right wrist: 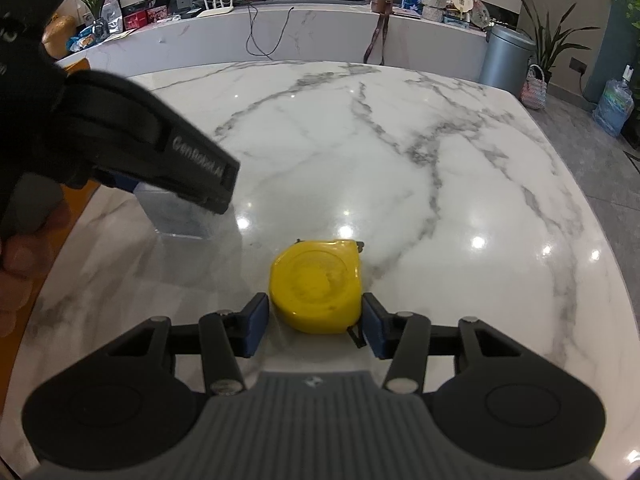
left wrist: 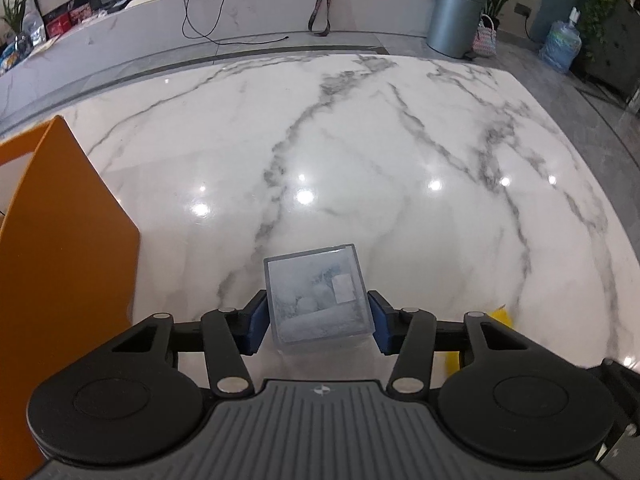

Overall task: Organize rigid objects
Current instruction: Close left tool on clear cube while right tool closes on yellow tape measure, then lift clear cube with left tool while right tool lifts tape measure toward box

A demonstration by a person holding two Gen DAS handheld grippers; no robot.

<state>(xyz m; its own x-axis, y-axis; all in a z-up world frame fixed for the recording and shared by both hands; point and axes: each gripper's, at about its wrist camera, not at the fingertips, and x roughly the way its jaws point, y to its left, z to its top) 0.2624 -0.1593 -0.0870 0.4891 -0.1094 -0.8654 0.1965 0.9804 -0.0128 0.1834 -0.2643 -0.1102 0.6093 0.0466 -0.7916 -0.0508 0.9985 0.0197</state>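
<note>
A small clear plastic box (left wrist: 316, 300) with pale contents stands on the white marble table (left wrist: 360, 140). My left gripper (left wrist: 318, 326) has its blue pads against the box's two sides. In the right wrist view the same box (right wrist: 180, 220) shows under the left gripper's black body, which a hand (right wrist: 16, 272) holds. A yellow tape measure (right wrist: 316, 284) lies flat on the table to the right of the box. My right gripper (right wrist: 316, 322) is closed on it, one pad on each side. A corner of the tape measure (left wrist: 502, 316) shows in the left wrist view.
An orange upright panel, like a file holder (left wrist: 60, 260), stands at the table's left edge close to the left gripper. Beyond the table's far edge are a marble counter (right wrist: 320, 28) with clutter, a grey bin (left wrist: 454, 20) and potted plants.
</note>
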